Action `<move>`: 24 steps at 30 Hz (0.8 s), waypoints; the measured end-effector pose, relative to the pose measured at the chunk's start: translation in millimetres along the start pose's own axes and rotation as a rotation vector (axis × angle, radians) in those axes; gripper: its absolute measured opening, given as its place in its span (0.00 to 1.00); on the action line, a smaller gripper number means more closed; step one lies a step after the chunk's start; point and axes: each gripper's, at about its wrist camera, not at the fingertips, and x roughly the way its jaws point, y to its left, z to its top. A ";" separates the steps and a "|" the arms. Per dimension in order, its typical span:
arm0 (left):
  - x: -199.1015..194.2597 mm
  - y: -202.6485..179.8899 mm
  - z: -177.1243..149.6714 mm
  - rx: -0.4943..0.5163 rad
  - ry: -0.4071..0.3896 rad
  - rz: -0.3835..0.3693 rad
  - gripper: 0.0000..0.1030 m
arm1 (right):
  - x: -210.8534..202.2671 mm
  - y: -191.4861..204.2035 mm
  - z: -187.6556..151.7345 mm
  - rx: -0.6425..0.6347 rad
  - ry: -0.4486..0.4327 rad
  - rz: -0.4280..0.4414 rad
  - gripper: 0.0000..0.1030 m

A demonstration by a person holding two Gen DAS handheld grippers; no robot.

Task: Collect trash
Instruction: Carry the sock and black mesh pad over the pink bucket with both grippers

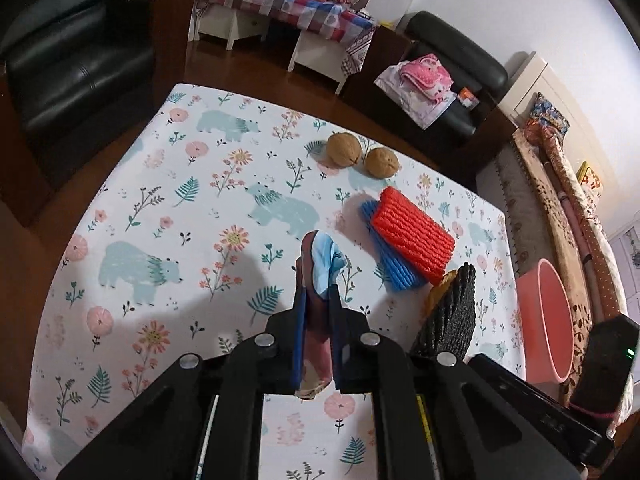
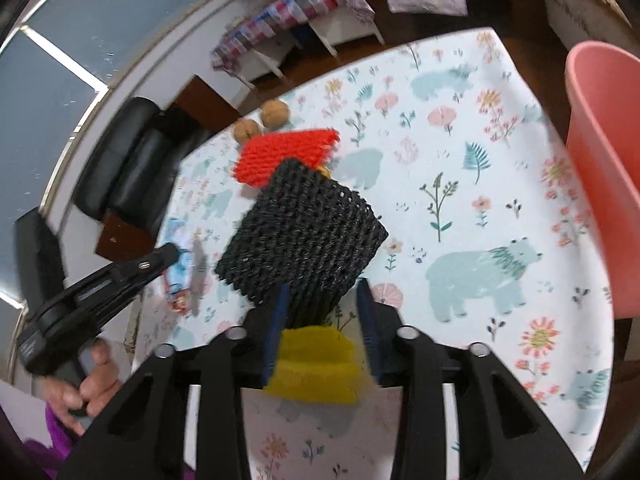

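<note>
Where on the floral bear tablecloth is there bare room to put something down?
The table's whole left half is bare, from the two brown walnuts down to the near edge. Also free: the strip between the black foam net and the pink plastic bin. Crowded: the middle right, around the red foam net lying on the blue one.

Both wrist views look steeply down, close over the tablecloth (image 1: pixel 168 184); both show the red foam net (image 2: pixel 280 156).

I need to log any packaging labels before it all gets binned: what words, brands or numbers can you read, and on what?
None can be read.
Wrapper in the left claw: print too crumpled.
Small box on the far black sofa: print too small.
</note>
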 end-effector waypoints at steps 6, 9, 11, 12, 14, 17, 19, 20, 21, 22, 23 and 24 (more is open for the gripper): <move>-1.2 12.9 -1.5 -0.012 -0.008 -0.019 0.09 | 15.5 11.6 3.3 -0.011 -0.009 -0.058 0.40; -1.8 19.8 -0.2 -0.022 -0.008 -0.027 0.09 | 17.5 15.8 3.5 -0.031 -0.031 -0.072 0.15; -2.4 22.9 0.7 -0.025 -0.011 -0.030 0.09 | 15.3 19.6 2.7 -0.059 -0.052 -0.082 0.11; -3.1 24.1 0.6 -0.025 -0.014 -0.032 0.09 | 11.3 23.2 1.2 -0.081 -0.075 -0.089 0.10; -4.0 25.5 1.6 -0.024 -0.018 -0.035 0.09 | 4.3 27.9 3.1 -0.111 -0.109 -0.098 0.10; -5.1 24.7 1.6 -0.020 -0.021 -0.041 0.09 | -12.9 32.5 4.6 -0.161 -0.170 -0.134 0.09; -6.8 21.5 1.2 -0.014 -0.022 -0.049 0.09 | -25.4 34.3 5.8 -0.183 -0.211 -0.158 0.09; -7.5 19.9 1.6 -0.010 -0.023 -0.054 0.09 | -29.9 33.4 6.8 -0.183 -0.224 -0.164 0.09; -8.0 18.4 1.9 -0.006 -0.025 -0.058 0.09 | -35.4 31.5 7.7 -0.179 -0.239 -0.171 0.09; -8.6 17.3 2.0 -0.003 -0.027 -0.062 0.09 | -40.7 29.0 8.0 -0.175 -0.252 -0.180 0.09; -9.6 14.6 2.1 0.003 -0.032 -0.067 0.09 | -44.1 27.1 8.6 -0.173 -0.262 -0.188 0.09; -10.4 11.8 2.2 0.009 -0.035 -0.070 0.09 | -48.6 23.7 8.4 -0.172 -0.276 -0.203 0.09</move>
